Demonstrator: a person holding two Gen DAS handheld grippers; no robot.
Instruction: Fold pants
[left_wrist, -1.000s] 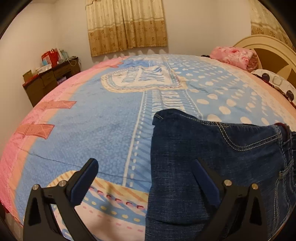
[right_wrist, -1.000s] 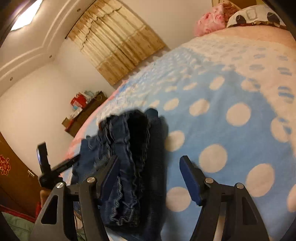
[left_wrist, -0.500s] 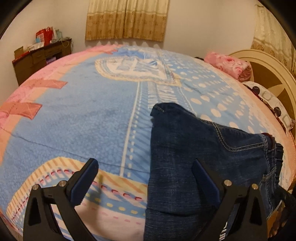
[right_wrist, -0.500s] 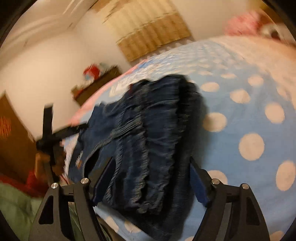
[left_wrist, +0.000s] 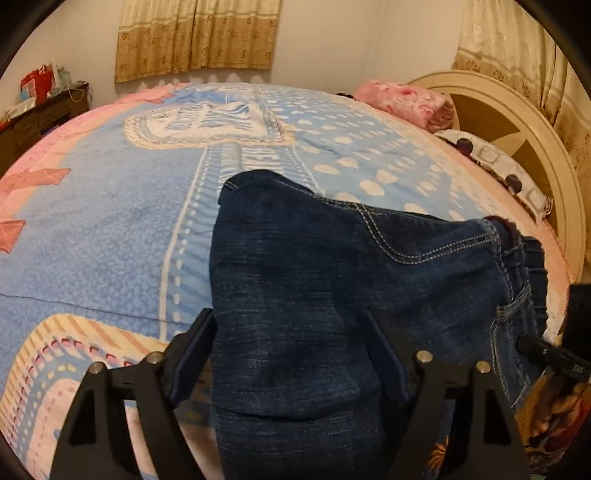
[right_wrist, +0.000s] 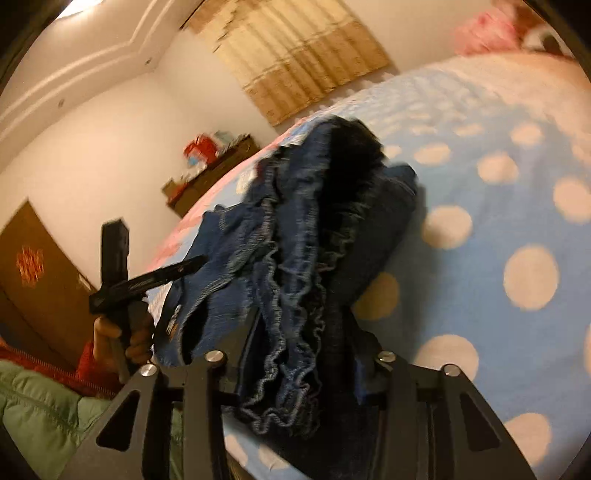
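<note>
We have the dark blue denim pants (left_wrist: 332, 295) lying partly folded on the blue polka-dot quilted bedspread (left_wrist: 110, 240), near the edge closest to us, with the gathered elastic waistband bunched up toward the right tool.

The left tool (left_wrist: 288, 354) straddles the folded side of the pants, its 2 fingers (left_wrist: 192, 350) set apart with denim between them; we cannot tell whether they already pinch the cloth. The right tool (right_wrist: 306, 350) looks drawn in around the ruffled waistband, seemingly clamped on it, though that view is blurred.

To do this fold well, we judge that both tools need all layers caught, not just the top one, so nothing slides out. We would lift both ends level and carry them together, keeping the cloth taut between the 2 tools so the crease lands straight. The thick waistband may slip, so we grip deep. We lay it down flat and let go only when the edges line up.
</note>
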